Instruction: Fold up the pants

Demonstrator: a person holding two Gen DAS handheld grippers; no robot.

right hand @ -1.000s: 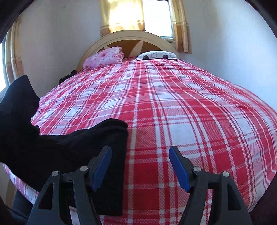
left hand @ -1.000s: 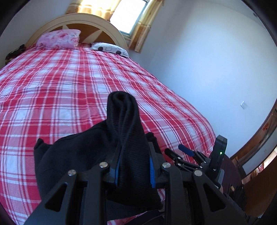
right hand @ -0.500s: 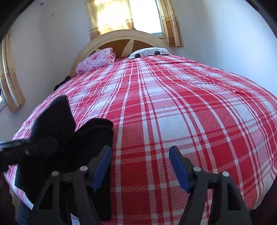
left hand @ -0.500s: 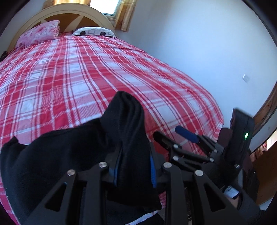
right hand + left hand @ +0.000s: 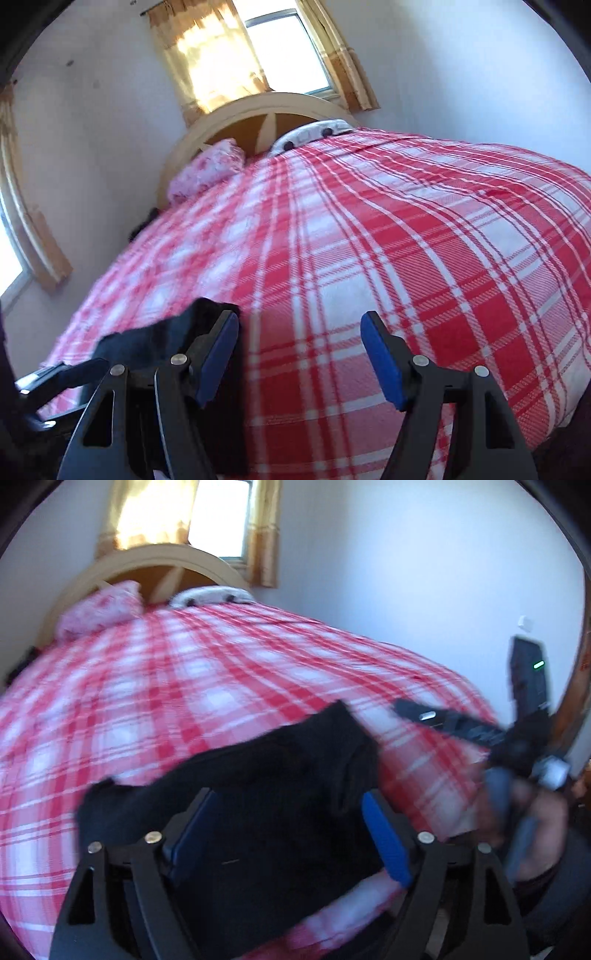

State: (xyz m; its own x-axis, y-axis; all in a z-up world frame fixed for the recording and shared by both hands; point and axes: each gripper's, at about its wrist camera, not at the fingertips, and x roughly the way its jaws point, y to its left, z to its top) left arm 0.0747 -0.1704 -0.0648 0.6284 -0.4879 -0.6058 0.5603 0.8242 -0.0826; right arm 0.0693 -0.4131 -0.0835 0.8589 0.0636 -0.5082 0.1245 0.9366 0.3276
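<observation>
Black pants [image 5: 266, 771] lie bunched in a folded heap on the red plaid bedspread [image 5: 184, 686] near the bed's front edge. My left gripper [image 5: 288, 801] hovers just over them, its jaws opening wide; the cloth lies between and under the blue pads [image 5: 384, 834] without being pinched. In the right wrist view the pants [image 5: 155, 339] sit just left of my right gripper [image 5: 299, 321], which stands open over bare bedspread [image 5: 406, 240] with nothing between its fingers. One finger [image 5: 443, 720] of the right gripper and the person's hand [image 5: 532, 812] show at the right.
At the far end are a pink pillow [image 5: 207, 173], a white patterned pillow [image 5: 314, 133], the curved headboard [image 5: 258, 107] and a curtained window [image 5: 258, 55]. A white wall runs along the right. The bed's front edge is close below both grippers.
The left jaws, shut on an upright fold of the pants, have spread and the fold has dropped onto the heap. The right gripper has rolled and shifted right, away from the pants.
</observation>
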